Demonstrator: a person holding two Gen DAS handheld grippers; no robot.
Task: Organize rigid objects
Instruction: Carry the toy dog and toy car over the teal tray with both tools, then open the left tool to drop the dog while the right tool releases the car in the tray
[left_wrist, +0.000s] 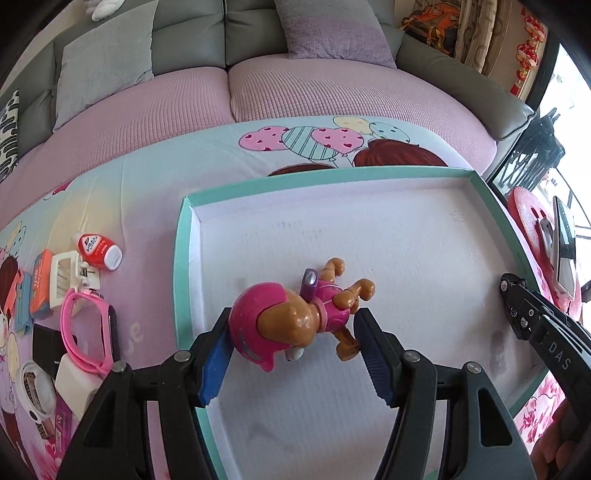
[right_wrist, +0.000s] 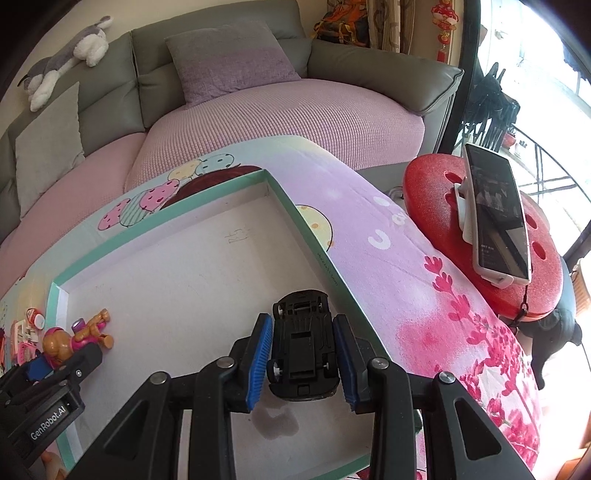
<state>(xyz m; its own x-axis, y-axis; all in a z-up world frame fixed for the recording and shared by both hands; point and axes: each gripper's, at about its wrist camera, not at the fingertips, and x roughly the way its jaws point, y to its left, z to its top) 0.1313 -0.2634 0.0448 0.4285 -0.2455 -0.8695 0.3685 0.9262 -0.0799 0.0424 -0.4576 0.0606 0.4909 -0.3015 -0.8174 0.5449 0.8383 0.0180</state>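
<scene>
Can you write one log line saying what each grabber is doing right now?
left gripper: holds toy puppy | right gripper: holds black toy car upside down | both over box

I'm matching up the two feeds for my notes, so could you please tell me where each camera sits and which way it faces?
Left wrist: on the left claw, looking steeply down into the teal-rimmed box at the pup figure it grips; both blue pads show.
Right wrist: on the right claw, looking down over the box's right side at the upside-down black toy car it grips.
Shared: box, figure, sofa, phone on its stand; each view catches the other claw.
</scene>
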